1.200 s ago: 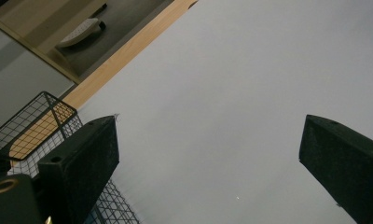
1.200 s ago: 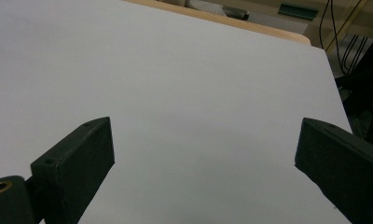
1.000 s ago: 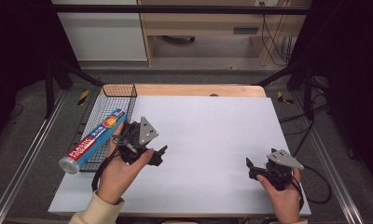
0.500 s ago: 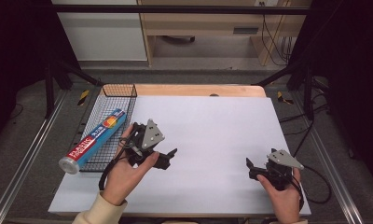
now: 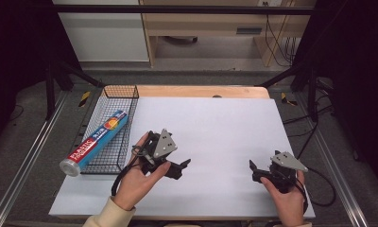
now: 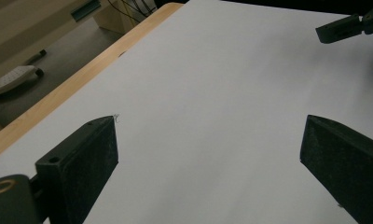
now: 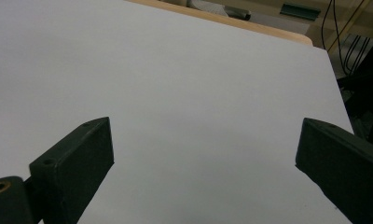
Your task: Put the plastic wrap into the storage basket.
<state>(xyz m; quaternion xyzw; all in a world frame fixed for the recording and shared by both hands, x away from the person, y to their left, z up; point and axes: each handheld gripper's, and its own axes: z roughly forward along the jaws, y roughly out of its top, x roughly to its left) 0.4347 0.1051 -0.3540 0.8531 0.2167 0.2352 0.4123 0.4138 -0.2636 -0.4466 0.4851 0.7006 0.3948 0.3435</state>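
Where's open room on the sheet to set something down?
The white sheet is bare between the left tongs and right tongs, and on back to the wooden edge. Crowded at left: the wire basket holds the foil roll.

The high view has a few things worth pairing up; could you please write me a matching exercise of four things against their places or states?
Things:
1. plastic wrap box
2. wire basket
3. left gripper
4. right gripper

Places or states:
A. open, held over the near right part of the white table top
B. lying slantwise in the basket, one end sticking out past its near edge
C. open, held just right of the basket
D. standing at the table's left edge

Pairs: 1-B, 2-D, 3-C, 4-A
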